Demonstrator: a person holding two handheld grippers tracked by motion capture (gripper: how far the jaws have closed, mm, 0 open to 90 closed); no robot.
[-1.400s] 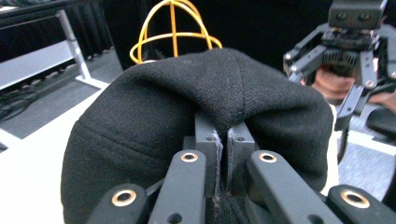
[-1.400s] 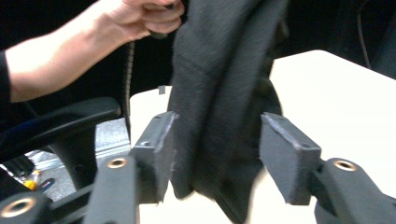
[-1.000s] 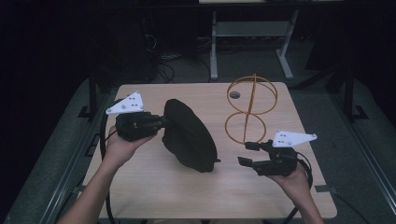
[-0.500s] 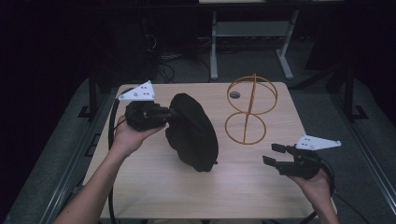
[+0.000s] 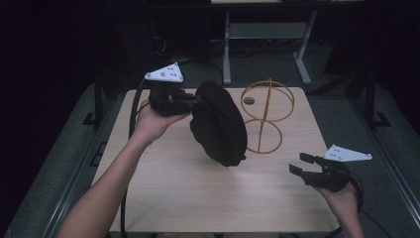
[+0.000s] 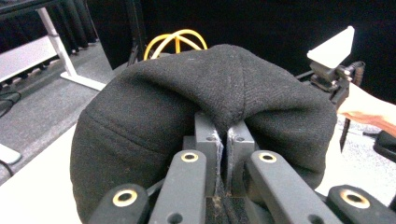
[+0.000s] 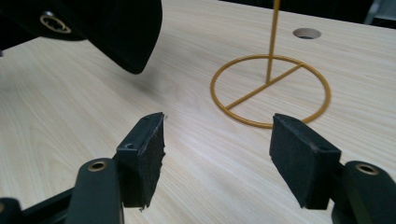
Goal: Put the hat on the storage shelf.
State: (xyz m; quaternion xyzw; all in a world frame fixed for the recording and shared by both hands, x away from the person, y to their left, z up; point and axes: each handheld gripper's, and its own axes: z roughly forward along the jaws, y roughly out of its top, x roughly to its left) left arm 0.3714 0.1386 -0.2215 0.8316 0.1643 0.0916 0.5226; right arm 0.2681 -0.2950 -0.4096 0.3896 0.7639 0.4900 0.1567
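Observation:
A black cap hangs in the air over the middle of the table, my left gripper shut on its rim. In the left gripper view the jaws pinch a fold of the black cap between them. A gold wire stand with a round base and a ring-shaped top rises just right of the cap; its base ring lies ahead of my right gripper. That right gripper is open with nothing in it, low over the table's front right.
The light wooden table has a small round hole near the back, behind the stand. A white desk frame stands on the floor beyond the table. A cable trails from the left gripper.
The left gripper has lifted the cap higher and carried it to the right, toward the stand. The right gripper has drawn back toward the front right corner, open.

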